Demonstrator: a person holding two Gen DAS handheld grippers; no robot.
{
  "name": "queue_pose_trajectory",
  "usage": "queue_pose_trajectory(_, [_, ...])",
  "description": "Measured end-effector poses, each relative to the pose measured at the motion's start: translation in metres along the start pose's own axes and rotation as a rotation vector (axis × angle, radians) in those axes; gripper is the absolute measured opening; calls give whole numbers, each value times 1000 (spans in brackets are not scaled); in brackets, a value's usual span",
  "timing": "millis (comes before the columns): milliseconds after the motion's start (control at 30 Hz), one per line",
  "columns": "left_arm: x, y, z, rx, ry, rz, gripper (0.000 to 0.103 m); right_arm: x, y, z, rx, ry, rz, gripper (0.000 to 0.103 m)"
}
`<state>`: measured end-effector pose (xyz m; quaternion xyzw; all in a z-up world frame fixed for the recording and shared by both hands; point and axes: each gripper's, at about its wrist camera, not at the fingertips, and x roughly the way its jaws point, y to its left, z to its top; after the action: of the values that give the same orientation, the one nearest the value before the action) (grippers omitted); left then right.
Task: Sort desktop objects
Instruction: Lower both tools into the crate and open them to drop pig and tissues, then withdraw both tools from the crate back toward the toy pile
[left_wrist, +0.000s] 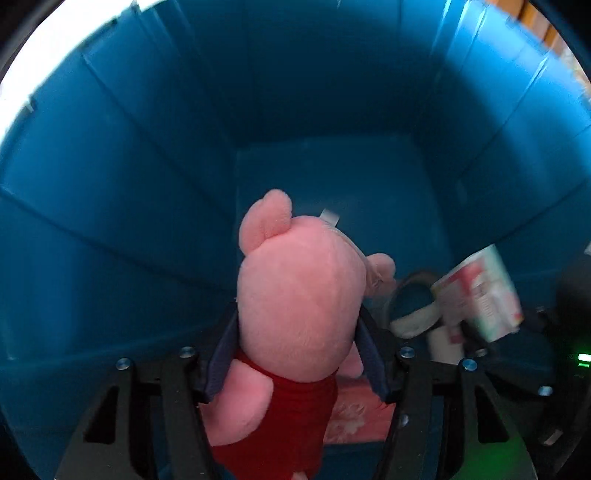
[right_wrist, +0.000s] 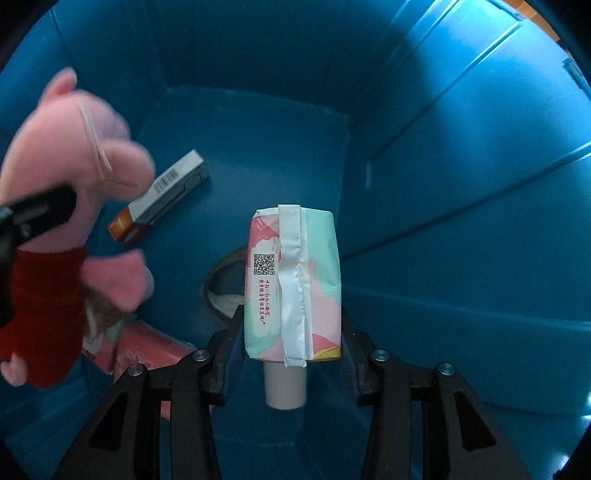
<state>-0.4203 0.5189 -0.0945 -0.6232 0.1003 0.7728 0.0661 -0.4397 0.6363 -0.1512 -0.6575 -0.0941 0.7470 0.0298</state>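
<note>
While my left jaws pinch the pink plush pig by its body at lower centre of the left wrist view, my right jaws pinch the pastel tissue pack at centre of the right wrist view. Both hang inside the blue bin. On its floor lie a barcoded box at left, a tape roll behind the pack, a white cylinder below it, and a pink packet at lower left.

QR code, small illegible Chinese print on tissue pack; barcode on small box
</note>
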Motion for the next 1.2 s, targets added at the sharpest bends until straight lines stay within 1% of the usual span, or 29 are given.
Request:
queue_pose_trajectory(67, [7,2,-2,-15,29,-4,60,5,2,-2,-9,17,-3,44])
queue_pose_trajectory(167, [12,10,-1,-33,38,12,61,13,4,-7,-24,51,-6,44])
queue_pose_trajectory(200, [12,11,-2,-39,41,8,62,14,2,-8,-28,54,-6,44])
queue_pose_trajectory(267, [15,13,-4,-41,49,9,71,14,4,-10,-38,55,-9,45])
queue_pose_trajectory(333, [15,11,1,-31,56,28,72,15,4,-12,-42,60,-6,45])
queue_pose_trajectory(367, [15,7,4,-23,55,32,72,11,13,-7,-46,60,-9,46])
queue_pose_trajectory(400, [14,7,4,-14,51,34,72,10,14,-7,-47,58,-12,49])
queue_pose_trajectory(433, [12,6,5,-7,45,36,72,9,14,-7,-49,56,-15,59])
queue_pose_trajectory(467, [10,6,6,0,40,40,73,7,17,-5,-51,54,-13,65])
queue_pose_trajectory(500, [9,7,6,5,34,46,73,6,17,-5,-50,50,-9,77])
queue_pose_trajectory(533, [8,6,7,8,29,51,73,4,17,-5,-50,45,-4,86])
queue_pose_trajectory(567, [7,6,7,10,25,53,73,2,17,-5,-50,39,-2,89])
queue_pose_trajectory(633, [4,7,8,11,11,50,73,-2,17,-5,-54,28,-9,98])
queue_pose_trajectory(700, [-1,6,9,19,-14,44,73,-5,16,-4,-57,20,-7,102])
queue_pose_trajectory(867, [-19,4,11,37,-102,64,73,-9,14,-3,-46,9,19,102])
queue_pose_trajectory(1067, [-41,12,8,7,-158,52,73,-20,8,-2,-25,-31,33,102])
queue_pose_trajectory(1133, [-53,13,3,4,-192,43,73,-29,7,-5,-22,-57,49,102])
queue_pose_trajectory(1200, [-71,14,-4,5,-244,37,74,-39,5,-7,-17,-93,65,102])
